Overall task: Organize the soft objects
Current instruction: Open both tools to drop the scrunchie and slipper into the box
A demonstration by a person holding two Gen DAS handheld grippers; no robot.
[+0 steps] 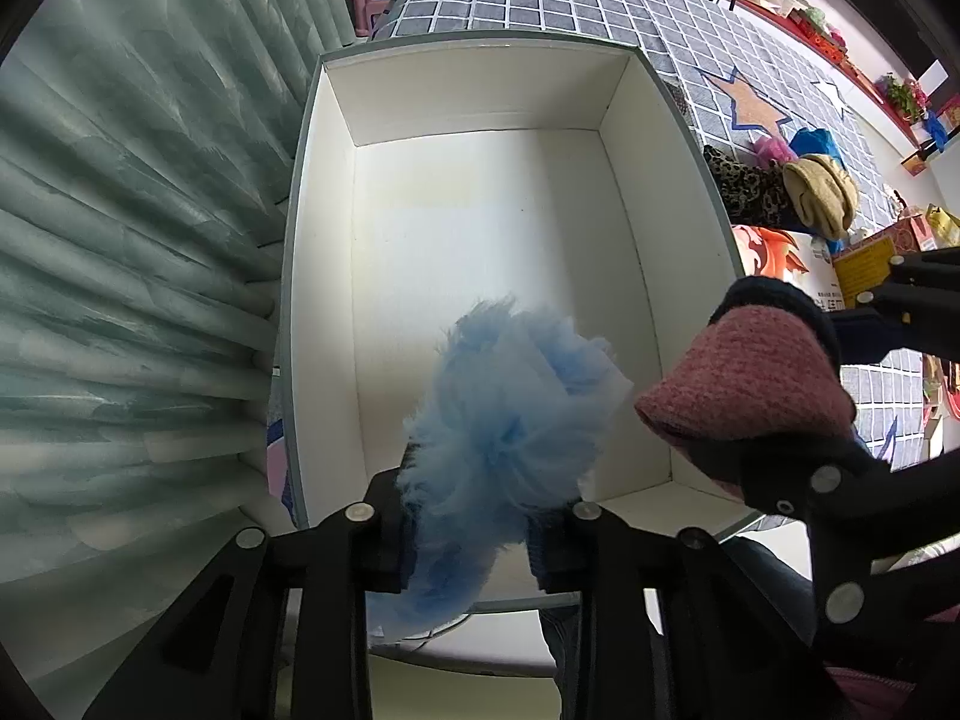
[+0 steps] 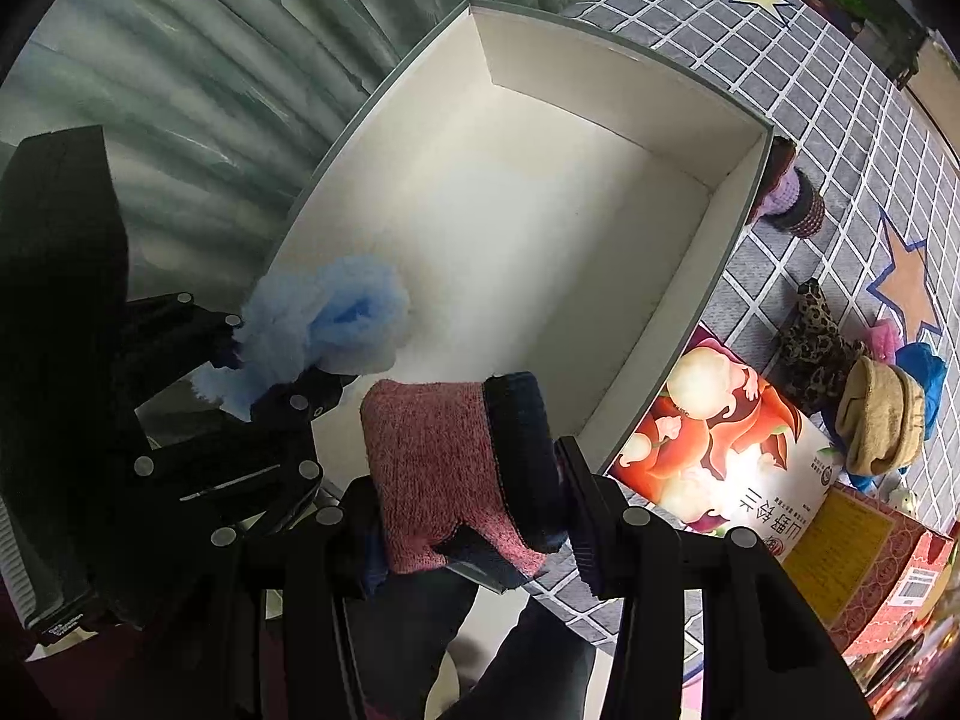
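A pale blue fluffy mesh puff hangs over the near end of a white cardboard box with a grey-green rim. My left gripper points down into the box, and its pads press the puff from both sides. In the right wrist view the same puff sits in the left gripper at the box's near left wall. My right gripper is shut on a pink knitted sock with a dark navy cuff, held over the box's near right corner. From the left wrist view the sock shows at the right.
A grey checked mat with stars lies under the box. On it to the right sit a leopard-print piece, a beige knitted hat, a blue item and a purple-brown sock. A printed peach-picture sheet lies beside the box. A green curtain hangs on the left.
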